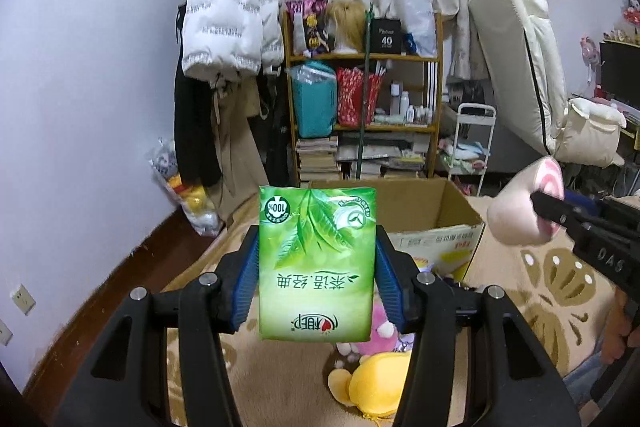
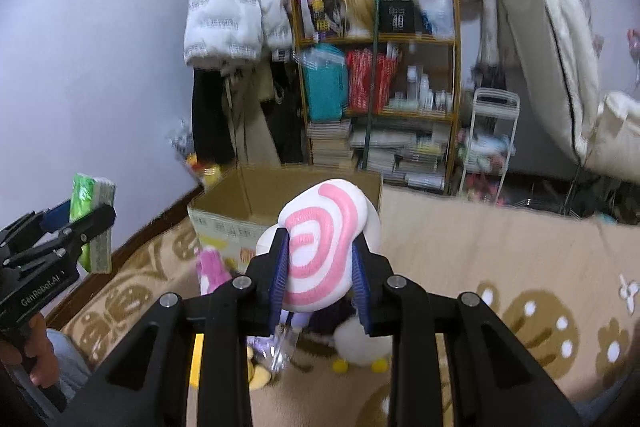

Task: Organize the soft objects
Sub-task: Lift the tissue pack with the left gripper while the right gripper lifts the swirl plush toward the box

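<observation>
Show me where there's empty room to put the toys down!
Inside the cardboard box, what shows looks bare. The patterned rug right of the box is open too. It's crowded just in front of the box, where the yellow plush and pink plush lie.

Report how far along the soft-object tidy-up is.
Done: nothing can be confirmed; the inside of the cardboard box is hidden. In hand: the left gripper clamps a green tissue pack, and the right gripper clamps a pink-swirl plush, both held up near the box. Left: a yellow plush and a pink plush lie on the rug.
</observation>
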### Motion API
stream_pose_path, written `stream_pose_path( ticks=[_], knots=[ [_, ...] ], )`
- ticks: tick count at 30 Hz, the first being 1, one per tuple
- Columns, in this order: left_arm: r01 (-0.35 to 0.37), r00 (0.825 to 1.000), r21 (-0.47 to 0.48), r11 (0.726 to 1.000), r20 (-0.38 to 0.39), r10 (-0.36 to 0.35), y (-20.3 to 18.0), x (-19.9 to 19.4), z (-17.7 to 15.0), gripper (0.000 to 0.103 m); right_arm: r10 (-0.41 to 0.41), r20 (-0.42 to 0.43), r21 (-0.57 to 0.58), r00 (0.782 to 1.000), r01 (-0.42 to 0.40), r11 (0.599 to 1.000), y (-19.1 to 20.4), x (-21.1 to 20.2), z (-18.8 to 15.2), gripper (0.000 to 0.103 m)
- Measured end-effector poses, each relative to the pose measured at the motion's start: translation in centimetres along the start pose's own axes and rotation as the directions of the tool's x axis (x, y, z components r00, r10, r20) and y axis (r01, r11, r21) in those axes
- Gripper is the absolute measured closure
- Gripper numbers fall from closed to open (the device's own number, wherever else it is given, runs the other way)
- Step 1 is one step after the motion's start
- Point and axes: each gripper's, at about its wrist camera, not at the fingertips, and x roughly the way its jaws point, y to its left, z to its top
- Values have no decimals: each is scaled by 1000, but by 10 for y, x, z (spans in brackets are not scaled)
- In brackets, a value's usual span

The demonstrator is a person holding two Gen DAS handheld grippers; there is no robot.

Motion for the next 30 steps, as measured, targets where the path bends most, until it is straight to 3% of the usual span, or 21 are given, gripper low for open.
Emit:
stream_pose_path(
  ticks=[4, 14, 22, 30],
  knots=[
    [-4, 998, 43, 999, 66, 1, -7, -11, 11, 51, 2, 85, -32, 996, 0, 999, 6, -16, 15, 72],
    [-16, 984, 181, 983, 176, -17, -32, -6, 50, 51, -20, 201, -65, 979, 34, 997, 8, -19, 59, 72],
    [20, 980, 187, 982, 193, -57, -36, 25, 78, 51, -44, 267, -90, 963, 71, 993, 0, -8, 86, 72],
    [37, 982, 168, 985, 175, -67, -31, 61, 85, 51, -22, 256, -62, 966, 39, 997, -7, 17, 88, 71]
  ],
)
